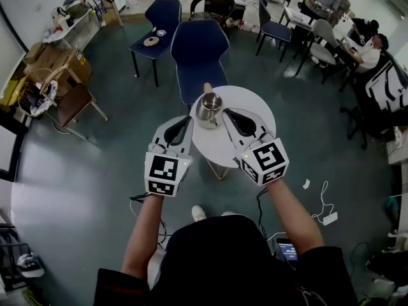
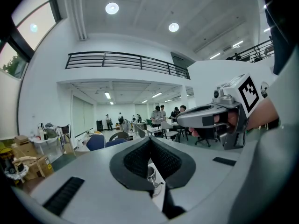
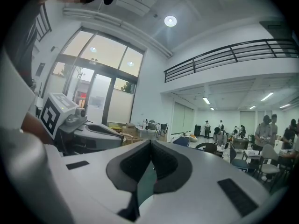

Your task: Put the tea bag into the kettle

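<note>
The tea bag isn't showing in any view, neither on the desk (image 1: 255, 104) nor in either tongs, so I'm judging that you're looking for it first. The kettle (image 1: 209, 108) is standing upright near the middle of the round desk, its mouth facing up and its handle pointing away from you toward the chair (image 1: 199, 56). Your left tongs (image 1: 189, 120) and right tongs (image 1: 225, 113) are sitting just beside it, one on each side. Both are pinched fully together and carrying nothing.

Once you're spotting the bag, you should be opening one tongs before reaching and taking the bag by its top edge or tag, so the body is hanging free. Be centring it over the mouth before letting go. The kettle is looking light, so keep the other tongs off it — a nudge is likely sending it sliding.
</note>
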{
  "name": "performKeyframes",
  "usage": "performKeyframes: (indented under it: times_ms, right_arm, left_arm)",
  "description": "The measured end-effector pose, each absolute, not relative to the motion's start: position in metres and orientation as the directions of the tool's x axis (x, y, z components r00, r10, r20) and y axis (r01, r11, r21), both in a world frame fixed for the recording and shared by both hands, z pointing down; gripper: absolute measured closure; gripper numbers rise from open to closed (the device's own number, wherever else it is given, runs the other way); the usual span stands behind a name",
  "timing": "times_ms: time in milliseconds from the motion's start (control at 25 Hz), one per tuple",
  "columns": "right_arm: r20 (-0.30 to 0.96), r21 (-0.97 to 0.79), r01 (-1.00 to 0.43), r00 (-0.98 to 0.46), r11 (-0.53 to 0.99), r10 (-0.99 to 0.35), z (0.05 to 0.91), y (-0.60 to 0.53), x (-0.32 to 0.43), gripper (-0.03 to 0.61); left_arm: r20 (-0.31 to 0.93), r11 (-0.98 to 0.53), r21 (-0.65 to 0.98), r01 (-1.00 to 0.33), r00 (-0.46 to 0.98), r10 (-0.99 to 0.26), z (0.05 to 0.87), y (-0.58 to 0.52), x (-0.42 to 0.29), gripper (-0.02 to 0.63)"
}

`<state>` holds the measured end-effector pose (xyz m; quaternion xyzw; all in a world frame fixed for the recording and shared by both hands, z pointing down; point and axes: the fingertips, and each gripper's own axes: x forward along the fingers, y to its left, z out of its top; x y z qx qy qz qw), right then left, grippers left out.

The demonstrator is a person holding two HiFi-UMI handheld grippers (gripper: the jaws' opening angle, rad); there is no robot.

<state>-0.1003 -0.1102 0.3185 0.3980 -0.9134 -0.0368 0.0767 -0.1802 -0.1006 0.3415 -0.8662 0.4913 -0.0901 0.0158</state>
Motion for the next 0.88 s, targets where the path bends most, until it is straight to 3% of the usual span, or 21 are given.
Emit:
performKeyframes:
  times_ms: [880]
  right_arm:
    - [0.078,0.087,-0.697,-0.708,0.712,-0.702,0.31,-0.065,-0.037,0.56]
  left_arm:
    - [0.121,-0.492,-0.145,-0.858,0.478,-0.87,0.321,-0.052,-0.11,0.598]
